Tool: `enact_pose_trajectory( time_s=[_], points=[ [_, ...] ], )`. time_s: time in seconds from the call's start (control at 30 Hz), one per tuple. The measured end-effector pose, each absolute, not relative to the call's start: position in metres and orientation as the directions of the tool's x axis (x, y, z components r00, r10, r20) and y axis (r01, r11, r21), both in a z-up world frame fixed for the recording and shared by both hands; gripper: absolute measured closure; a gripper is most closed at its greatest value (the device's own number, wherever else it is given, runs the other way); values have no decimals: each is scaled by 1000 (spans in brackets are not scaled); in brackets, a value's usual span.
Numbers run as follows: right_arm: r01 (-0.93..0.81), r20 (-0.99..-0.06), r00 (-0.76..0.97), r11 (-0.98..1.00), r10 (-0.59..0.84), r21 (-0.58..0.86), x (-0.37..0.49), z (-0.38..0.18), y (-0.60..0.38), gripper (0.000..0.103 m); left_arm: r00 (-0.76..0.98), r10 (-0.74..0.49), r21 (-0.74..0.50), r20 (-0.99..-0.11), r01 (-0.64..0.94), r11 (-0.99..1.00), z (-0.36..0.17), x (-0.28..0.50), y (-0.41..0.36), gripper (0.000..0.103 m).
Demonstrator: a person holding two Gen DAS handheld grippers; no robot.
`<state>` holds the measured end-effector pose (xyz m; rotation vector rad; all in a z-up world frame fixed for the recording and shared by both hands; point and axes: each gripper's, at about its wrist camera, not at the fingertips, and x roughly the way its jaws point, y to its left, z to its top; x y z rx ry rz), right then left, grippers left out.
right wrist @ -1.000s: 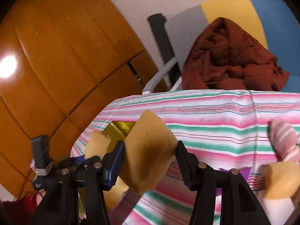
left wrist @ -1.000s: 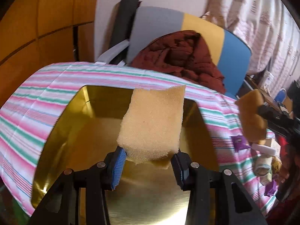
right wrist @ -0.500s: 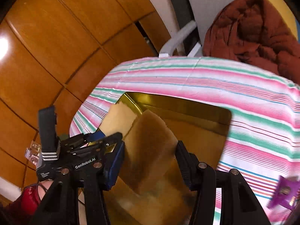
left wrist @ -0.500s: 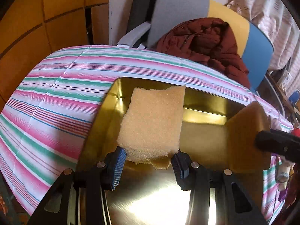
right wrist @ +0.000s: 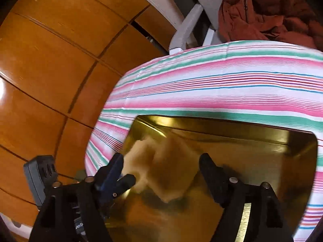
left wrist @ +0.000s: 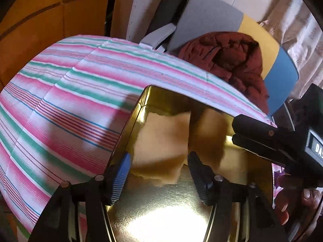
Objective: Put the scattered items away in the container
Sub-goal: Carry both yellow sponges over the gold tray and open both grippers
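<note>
I've got both hand-held grippers over the gold tin (left wrist: 167, 211) on the striped tabletop (left wrist: 60, 104). Left gripper (left wrist: 158, 169) jaws wide, its sponge (left wrist: 161, 141) loose between them, prob already dropped. Right gripper (right wrist: 161, 169) also wide, 2nd sponge (right wrist: 173, 169) lying in tin w/ the first.

I get warm indoor light with hard glare off the gold tin (left wrist: 161, 219) floor in my left view. Motion blur smears the foam piece (right wrist: 161, 167) in my right view. Fisheye bending curves the striped cloth (left wrist: 60, 111), and the corners go black.
</note>
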<state>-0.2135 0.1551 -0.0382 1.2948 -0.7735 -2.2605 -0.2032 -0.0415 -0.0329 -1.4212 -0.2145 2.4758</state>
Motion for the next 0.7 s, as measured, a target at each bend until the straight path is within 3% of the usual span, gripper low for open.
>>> enact_pose_trajectory(
  time_s=[0.37, 0.7],
  points=[
    [160, -618, -567, -808, -545, 566, -148, 6, 181, 18, -546, 299, -302, -782, -87, -949, -20, -174, -43, 38],
    [169, -623, -627, -862, -468, 478, -82, 17, 212, 9, -552, 376, -276, -744, -259, -926, -8, -119, 14, 38]
  ],
)
